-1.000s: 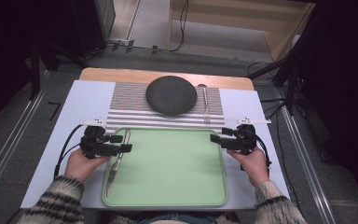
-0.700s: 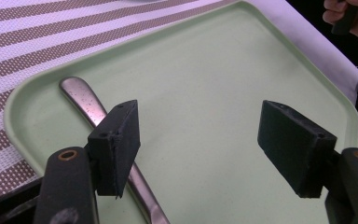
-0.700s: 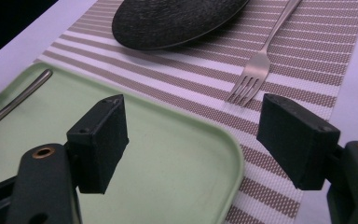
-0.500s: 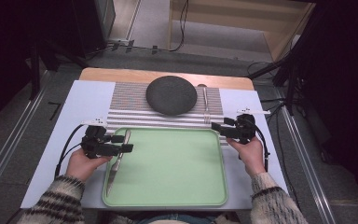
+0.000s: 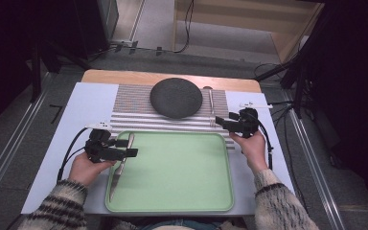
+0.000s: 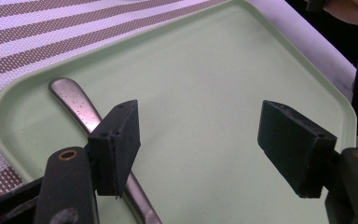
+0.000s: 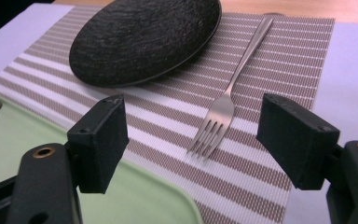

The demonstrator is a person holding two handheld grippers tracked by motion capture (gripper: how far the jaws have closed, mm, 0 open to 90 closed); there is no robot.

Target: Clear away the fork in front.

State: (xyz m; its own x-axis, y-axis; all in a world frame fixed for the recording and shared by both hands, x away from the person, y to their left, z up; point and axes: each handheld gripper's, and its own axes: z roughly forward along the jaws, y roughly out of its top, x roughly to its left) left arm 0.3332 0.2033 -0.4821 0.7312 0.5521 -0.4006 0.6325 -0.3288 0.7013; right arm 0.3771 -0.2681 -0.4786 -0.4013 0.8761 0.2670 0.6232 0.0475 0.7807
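The slim steel fork [image 7: 223, 100] lies flat on the brown-and-white striped woven placemat [image 5: 134, 98], tines toward the person, just right of the round dark textured plate [image 5: 176, 97]; being so thin and flush with the weave, it could skid out from under the pads if the right gripper [image 5: 224, 122] comes down too steeply, or be nudged against the plate's rim; a grab at the tines alone might also let the handle swing and drop. The right gripper's jaws stand wide apart and empty, hovering above the mat near the far right corner of the pale green plastic tray [image 5: 172, 206]; in the right gripper view the tines sit between the two jaws but farther on and lower, not yet touched. The left gripper [image 5: 130, 148] is likewise spread open and holding nothing, poised over the tray's left side, where a steel table knife [image 6: 81, 109] rests along the tray floor, just beneath its left jaw.
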